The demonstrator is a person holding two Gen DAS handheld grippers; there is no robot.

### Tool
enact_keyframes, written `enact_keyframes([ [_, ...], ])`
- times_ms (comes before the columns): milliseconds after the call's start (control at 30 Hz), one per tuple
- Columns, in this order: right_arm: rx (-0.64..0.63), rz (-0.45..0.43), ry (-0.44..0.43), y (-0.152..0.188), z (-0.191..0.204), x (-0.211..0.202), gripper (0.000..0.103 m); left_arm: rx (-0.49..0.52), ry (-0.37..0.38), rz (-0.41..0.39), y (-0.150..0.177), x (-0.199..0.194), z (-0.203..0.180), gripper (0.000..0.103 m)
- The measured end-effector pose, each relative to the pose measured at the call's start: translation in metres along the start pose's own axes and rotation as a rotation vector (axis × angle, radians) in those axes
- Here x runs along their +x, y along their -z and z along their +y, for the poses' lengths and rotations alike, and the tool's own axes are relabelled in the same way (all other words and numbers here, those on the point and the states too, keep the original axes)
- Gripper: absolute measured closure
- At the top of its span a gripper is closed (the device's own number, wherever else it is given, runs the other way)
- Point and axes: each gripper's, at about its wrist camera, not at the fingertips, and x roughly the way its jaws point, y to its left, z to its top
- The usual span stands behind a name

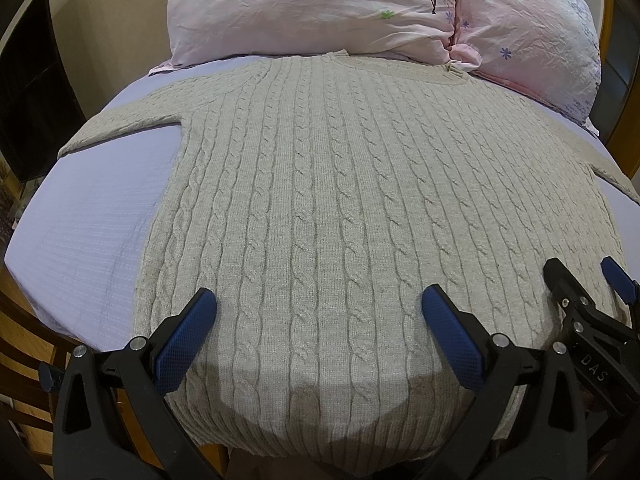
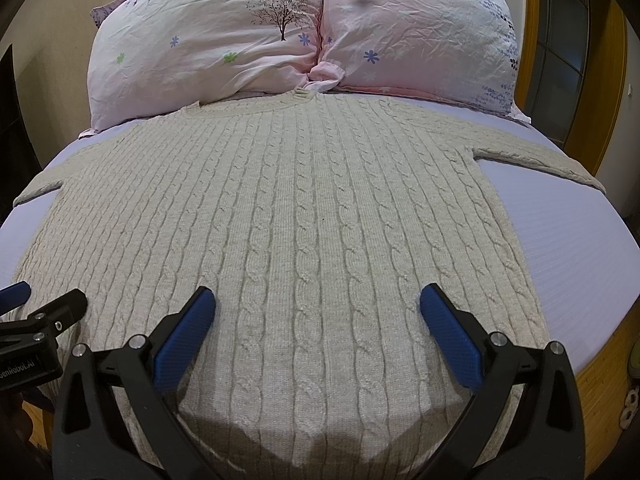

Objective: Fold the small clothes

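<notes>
A grey cable-knit sweater is lying flat and face-up on a bed covered with a pale lilac sheet, its collar pointing away toward two pink flowered pillows and touching the gap between them. Both sleeves are stretching out sideways: one sleeve is reaching toward the left edge of the bed, the other sleeve toward the right edge. The hem is hanging slightly over the near edge of the mattress, under both claws.

The left gripper is hovering above the lower part of the sweater with its blue-padded fingers spread wide, gripping nothing. The right gripper is sitting just beside it, likewise spread wide and empty, over the hem area nearer the right side seam.

Bare sheet is showing on both flanks of the sweater's body, wider to the left in the left wrist view and to the right in the right wrist view. A wooden bed frame is running along the right edge of the mattress. A dark panel is standing beyond the left edge.
</notes>
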Motion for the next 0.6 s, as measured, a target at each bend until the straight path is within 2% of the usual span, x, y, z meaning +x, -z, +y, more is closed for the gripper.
enact_keyframes([
  [600,0.000,0.003,0.000,-0.0010,-0.0005,-0.0017,0.002,-0.001,0.000,0.000,-0.0004,-0.0003,0.0001,0.001],
])
